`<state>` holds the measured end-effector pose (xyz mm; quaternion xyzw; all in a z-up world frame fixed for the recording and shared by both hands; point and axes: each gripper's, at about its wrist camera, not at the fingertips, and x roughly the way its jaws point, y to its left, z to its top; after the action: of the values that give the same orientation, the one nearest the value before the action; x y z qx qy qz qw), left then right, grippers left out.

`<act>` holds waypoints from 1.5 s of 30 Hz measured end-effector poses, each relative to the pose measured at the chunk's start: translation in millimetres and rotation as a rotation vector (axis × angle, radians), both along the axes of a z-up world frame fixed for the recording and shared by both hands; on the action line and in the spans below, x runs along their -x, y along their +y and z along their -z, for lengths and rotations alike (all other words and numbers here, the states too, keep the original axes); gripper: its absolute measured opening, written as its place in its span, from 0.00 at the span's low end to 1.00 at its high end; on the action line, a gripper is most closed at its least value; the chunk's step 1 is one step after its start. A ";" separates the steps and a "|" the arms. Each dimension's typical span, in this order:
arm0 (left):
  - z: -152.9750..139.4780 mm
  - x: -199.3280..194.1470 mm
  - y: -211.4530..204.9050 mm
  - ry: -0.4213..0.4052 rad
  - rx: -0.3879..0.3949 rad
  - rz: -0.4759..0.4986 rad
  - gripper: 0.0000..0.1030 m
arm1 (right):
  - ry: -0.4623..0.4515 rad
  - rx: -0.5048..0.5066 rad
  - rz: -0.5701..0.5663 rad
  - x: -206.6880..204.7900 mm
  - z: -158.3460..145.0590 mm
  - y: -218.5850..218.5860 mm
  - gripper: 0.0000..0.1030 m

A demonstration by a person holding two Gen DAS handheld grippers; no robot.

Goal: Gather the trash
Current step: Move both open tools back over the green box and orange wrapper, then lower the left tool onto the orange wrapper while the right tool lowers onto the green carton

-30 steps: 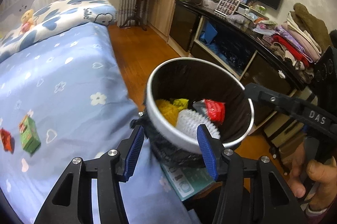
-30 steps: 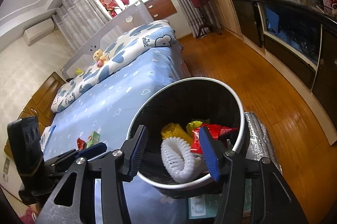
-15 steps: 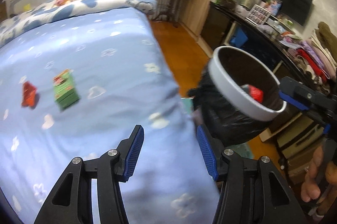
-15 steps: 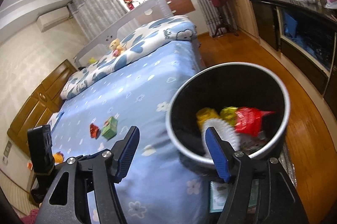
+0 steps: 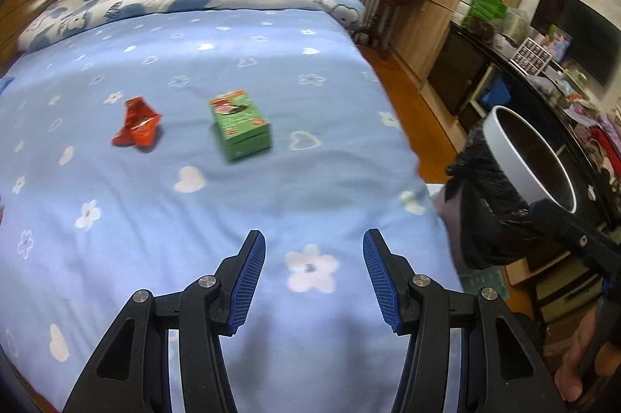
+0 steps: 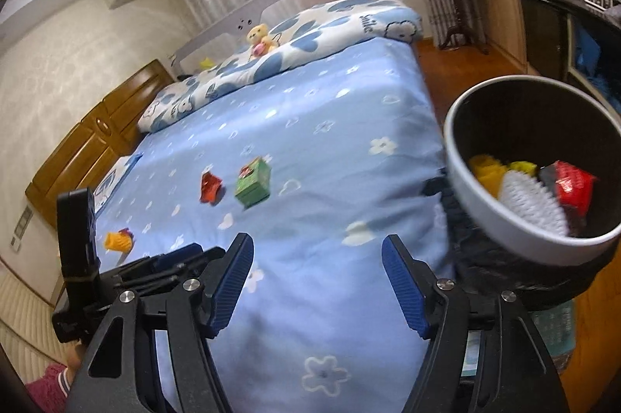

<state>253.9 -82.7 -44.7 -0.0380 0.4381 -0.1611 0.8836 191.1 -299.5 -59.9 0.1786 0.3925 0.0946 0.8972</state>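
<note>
Trash lies on the blue bed sheet (image 5: 310, 180) in front of us: a green box (image 5: 240, 125) and, just beside it on its left, a red wrapper (image 5: 137, 124). From the right wrist view we see also a yellow piece (image 6: 118, 241) near the left edge of the bed. Our left gripper (image 5: 314, 281) hangs over the sheet with the jaws apart and nothing between them. Our right gripper (image 6: 317, 287) is empty too; its jaws have just been opening. The trash bin (image 6: 485, 215), lined with a black bag (image 5: 485, 219), stands at the bed's right side and contains yellow, white and red rubbish.
</note>
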 end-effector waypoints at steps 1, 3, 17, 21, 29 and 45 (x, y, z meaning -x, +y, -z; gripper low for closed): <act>-0.8 2.7 1.4 -0.002 -0.004 -0.007 0.51 | 0.003 0.000 -0.004 -0.1 1.5 3.0 0.68; -0.2 5.1 7.8 -0.007 -0.013 -0.018 0.51 | 0.011 0.004 -0.018 -1.2 5.4 11.5 0.69; -0.7 -1.2 45.3 -0.013 -0.048 -0.094 0.51 | 0.041 0.036 -0.071 -18.2 25.4 51.0 0.71; 1.0 -5.7 56.0 -0.012 -0.056 -0.115 0.51 | 0.048 0.045 -0.085 -25.3 30.1 60.2 0.71; 8.7 -19.3 75.5 -0.003 -0.061 -0.157 0.52 | 0.057 0.068 -0.118 -38.9 38.0 79.7 0.72; 34.7 -60.5 110.6 0.035 -0.087 -0.225 0.54 | 0.069 0.101 -0.181 -83.3 64.0 117.1 0.74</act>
<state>314.4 27.8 -79.4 -0.0514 0.4530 -0.0412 0.8891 274.4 -182.3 -123.9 0.1002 0.4419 0.1494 0.8788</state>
